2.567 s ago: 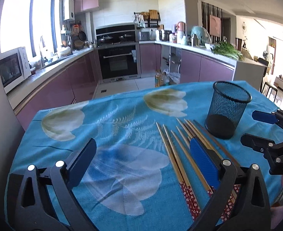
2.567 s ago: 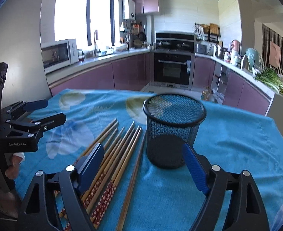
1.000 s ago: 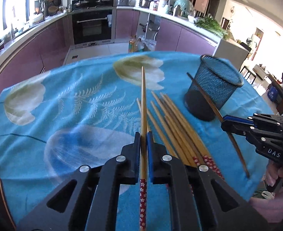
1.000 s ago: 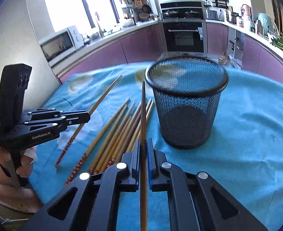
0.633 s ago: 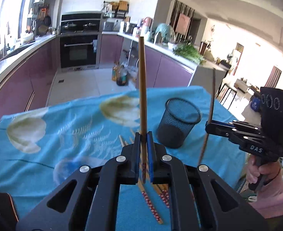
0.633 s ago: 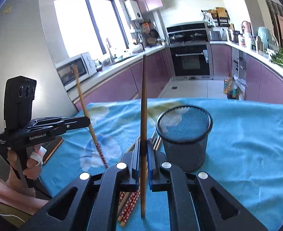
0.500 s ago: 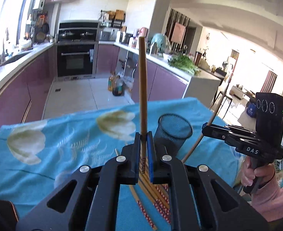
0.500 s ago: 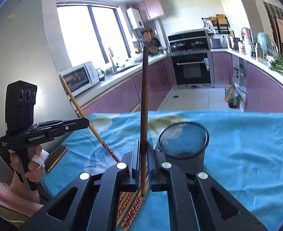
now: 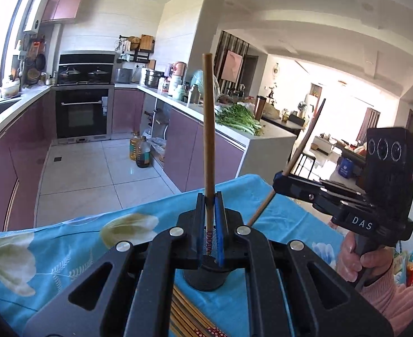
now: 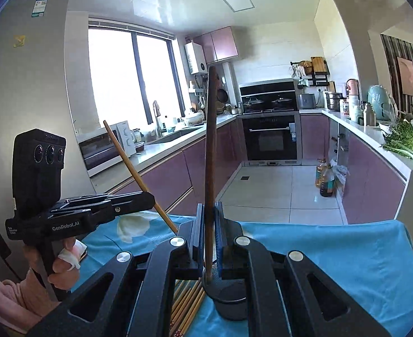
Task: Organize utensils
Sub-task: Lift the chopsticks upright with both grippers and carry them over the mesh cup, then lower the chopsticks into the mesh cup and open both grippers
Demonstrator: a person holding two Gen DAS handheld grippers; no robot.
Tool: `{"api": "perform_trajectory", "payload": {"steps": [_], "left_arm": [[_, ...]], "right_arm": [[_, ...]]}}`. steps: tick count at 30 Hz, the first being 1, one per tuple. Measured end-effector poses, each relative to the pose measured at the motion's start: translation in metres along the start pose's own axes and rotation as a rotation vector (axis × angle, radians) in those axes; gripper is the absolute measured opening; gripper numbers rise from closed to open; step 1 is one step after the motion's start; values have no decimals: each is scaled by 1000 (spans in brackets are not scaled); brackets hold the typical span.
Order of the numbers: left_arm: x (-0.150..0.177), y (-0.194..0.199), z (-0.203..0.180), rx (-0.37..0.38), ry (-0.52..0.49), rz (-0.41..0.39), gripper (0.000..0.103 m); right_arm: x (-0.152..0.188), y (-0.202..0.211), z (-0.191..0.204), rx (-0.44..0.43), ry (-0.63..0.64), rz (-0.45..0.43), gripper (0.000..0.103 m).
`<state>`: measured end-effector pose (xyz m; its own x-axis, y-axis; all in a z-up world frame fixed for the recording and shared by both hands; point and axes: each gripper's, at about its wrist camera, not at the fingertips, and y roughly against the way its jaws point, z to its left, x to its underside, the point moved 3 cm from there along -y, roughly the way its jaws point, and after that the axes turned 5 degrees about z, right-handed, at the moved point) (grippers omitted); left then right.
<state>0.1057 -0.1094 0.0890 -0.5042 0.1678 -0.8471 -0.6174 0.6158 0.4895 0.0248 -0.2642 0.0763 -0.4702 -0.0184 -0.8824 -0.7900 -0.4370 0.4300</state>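
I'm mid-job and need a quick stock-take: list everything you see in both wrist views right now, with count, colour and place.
held chopsticks: two, one light with a red patterned end in the left hand-held gripper, one dark brown in the right
holder: one, black mesh, on the table below the grippers
loose chopsticks: several, light wood with red ends, flat beside the holder
tablecloth: one, blue with pale flowers, over the table
greens: one bunch, on the white counter end
oil bottles: two, on the floor
oven: one, black, built in
left hand-held gripper: black, shut on the light chopstick
right hand-held gripper: black, shut on the dark chopstick
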Motion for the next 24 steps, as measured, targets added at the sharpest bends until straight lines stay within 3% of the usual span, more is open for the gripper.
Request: {"api": "perform_trajectory", "payload": {"steps": [5, 12, 17, 19, 23, 24], "left_arm": [[15, -40, -9, 1, -24, 110, 7], [52, -100, 1, 1, -34, 261, 7], [62, -118, 22, -9, -16, 291, 8], [62, -119, 25, -22, -8, 288, 18], [62, -113, 35, -45, 12, 259, 28], [63, -110, 38, -53, 15, 249, 30]], "right_arm": [[11, -19, -7, 36, 21, 82, 6], [30, -64, -14, 52, 35, 270, 6], [32, -85, -21, 57, 6, 305, 6], [30, -90, -22, 62, -9, 297, 7], [31, -93, -30, 78, -53, 273, 32], [31, -93, -30, 78, -56, 268, 32]]}}
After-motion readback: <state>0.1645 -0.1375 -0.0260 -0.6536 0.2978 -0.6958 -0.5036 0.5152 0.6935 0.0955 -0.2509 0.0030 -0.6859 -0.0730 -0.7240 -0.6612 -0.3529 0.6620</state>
